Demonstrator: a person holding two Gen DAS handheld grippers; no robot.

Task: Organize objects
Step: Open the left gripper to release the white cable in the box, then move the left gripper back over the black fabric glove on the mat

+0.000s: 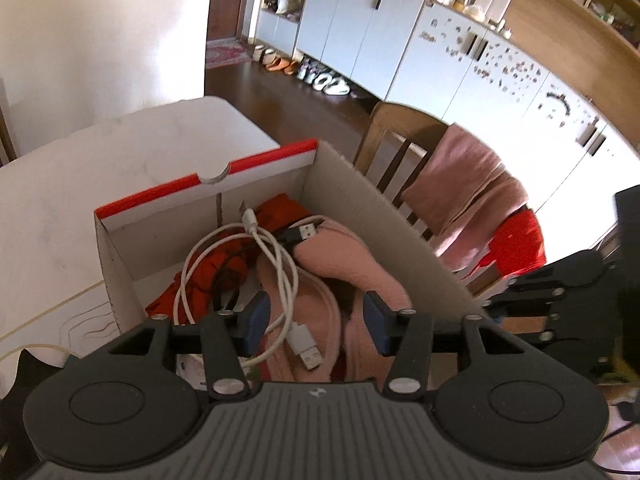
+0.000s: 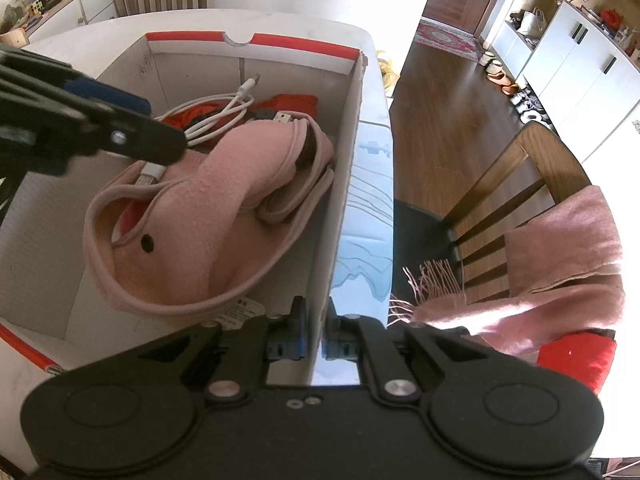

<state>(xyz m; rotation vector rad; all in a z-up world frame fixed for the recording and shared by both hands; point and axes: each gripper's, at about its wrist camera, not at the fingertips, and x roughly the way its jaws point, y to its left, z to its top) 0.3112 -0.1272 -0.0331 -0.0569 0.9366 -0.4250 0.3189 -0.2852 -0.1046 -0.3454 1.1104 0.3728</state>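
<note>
A cardboard box [image 1: 352, 184] with a red rim stands on the white table [image 1: 60, 200]. Inside lie a pink fleece cloth [image 1: 340, 256], a red cloth [image 1: 208, 256], a looped white USB cable [image 1: 280, 264] and a black plug [image 1: 298, 234]. My left gripper [image 1: 316, 324] hovers open over the box, with the white cable's plug lying loose between its jaws, untouched by the pads. In the right wrist view the left gripper [image 2: 148, 120] hangs above the pink fleece cloth [image 2: 192, 224]. My right gripper [image 2: 316, 332] is shut on the box's side wall [image 2: 344, 160].
A wooden chair [image 2: 520, 168] stands close to the table's right side, draped with a pink fringed scarf [image 2: 560, 248] over something red [image 2: 572, 356]. White cupboards [image 1: 360, 28] and a row of shoes [image 1: 320, 76] line the far wall across the dark wood floor.
</note>
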